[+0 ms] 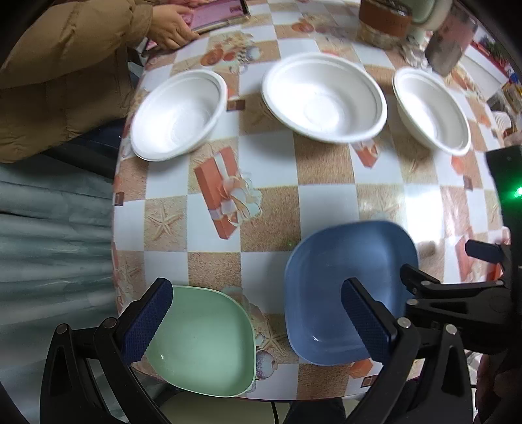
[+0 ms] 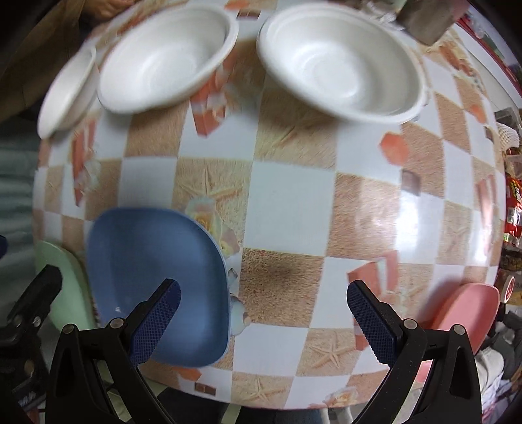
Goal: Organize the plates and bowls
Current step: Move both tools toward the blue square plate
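Left tool [image 1: 257, 318] hung wide open and empty over the near edge of the table [image 1: 326, 202], one blue pad above the green plate [image 1: 205, 342] and the other above the blue plate [image 1: 339, 280]; whether either pad touched a plate could not be told. Both plates lay side by side at the near edge, apart from each other. Farther back stood three white bowls in a row: the left bowl [image 1: 179, 115], the middle bowl [image 1: 324, 98] and the right bowl [image 1: 430, 109], all upright and apart. Beyond the left bowl, a person's hand [image 1: 173, 27] in a tan sleeve rested on a pink book [image 1: 215, 13]. From the right wrist, the right tool [image 2: 262, 323] was likewise spread open, holding nothing, above bare table [image 2: 287, 208] between the blue plate [image 2: 153, 261] and a pink plate [image 2: 463, 313] at the near right edge. The green plate [image 2: 62, 280] peeked out left of the blue one, and the bowls [image 2: 339, 62] sat blurred at the far side.
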### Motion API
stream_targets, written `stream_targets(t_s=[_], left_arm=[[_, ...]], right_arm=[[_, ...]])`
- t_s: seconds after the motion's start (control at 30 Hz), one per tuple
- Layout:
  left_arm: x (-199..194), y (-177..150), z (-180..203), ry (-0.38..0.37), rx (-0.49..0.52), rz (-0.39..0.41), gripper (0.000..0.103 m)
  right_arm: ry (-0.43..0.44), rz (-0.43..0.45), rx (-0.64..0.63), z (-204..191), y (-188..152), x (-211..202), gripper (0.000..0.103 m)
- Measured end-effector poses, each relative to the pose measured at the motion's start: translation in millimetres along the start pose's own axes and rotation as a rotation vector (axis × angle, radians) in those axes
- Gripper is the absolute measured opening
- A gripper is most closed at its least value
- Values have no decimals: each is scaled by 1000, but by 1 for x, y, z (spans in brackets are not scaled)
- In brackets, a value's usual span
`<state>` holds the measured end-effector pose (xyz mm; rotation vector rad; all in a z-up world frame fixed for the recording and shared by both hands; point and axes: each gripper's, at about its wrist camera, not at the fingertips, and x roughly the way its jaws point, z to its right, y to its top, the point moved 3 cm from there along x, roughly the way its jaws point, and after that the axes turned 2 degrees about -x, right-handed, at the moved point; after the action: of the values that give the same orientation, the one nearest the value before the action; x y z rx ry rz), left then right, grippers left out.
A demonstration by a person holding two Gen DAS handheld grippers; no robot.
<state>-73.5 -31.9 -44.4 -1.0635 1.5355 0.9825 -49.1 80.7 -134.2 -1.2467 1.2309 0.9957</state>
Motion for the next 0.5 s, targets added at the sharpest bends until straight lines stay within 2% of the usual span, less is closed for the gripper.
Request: stream_targets(t_s=[0.2, 0.5], left_arm=[[19, -2, 22, 1, 44, -24, 103], [37, 0, 65, -44, 105, -43, 103]], right_arm=[[-52, -40, 6, 19, -7, 17, 103], [-87, -57, 166, 95, -23, 7, 103]])
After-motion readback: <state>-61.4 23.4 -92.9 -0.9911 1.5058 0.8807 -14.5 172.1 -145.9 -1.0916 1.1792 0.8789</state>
